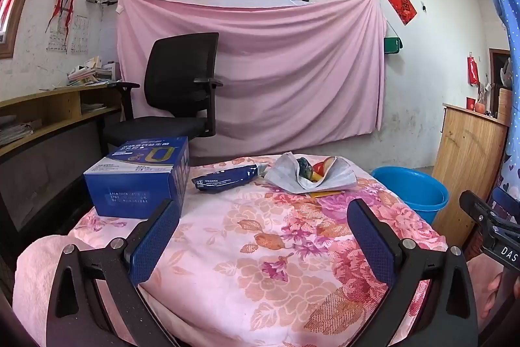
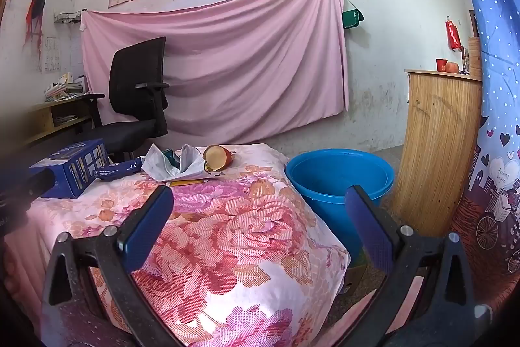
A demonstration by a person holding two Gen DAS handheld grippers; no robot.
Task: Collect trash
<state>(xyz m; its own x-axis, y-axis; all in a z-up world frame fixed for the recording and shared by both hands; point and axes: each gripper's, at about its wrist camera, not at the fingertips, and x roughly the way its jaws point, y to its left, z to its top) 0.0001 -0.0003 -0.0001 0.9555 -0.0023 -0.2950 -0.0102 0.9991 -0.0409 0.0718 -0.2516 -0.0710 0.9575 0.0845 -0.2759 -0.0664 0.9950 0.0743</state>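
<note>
On the floral-covered table (image 1: 260, 249) lie a blue box (image 1: 139, 178), a dark blue wrapper (image 1: 227, 176), a crumpled paper (image 1: 325, 179) holding scraps, and a small orange packet (image 1: 326, 194). The right wrist view shows a half-eaten apple (image 2: 218, 157) beside the paper (image 2: 169, 166), with the box (image 2: 71, 168) and wrapper (image 2: 120, 168) to the left. A blue bucket (image 2: 338, 181) stands on the floor right of the table (image 2: 227, 233). My left gripper (image 1: 263, 220) hovers open over the near table. My right gripper (image 2: 260, 207) is open near the table's right corner, nothing between its fingers.
A black office chair (image 1: 182, 90) stands behind the table in front of a pink sheet (image 1: 260, 64) on the wall. A wooden desk (image 1: 48, 113) runs along the left. A wooden cabinet (image 2: 438, 145) and patterned curtain (image 2: 494, 119) are right of the bucket (image 1: 412, 191).
</note>
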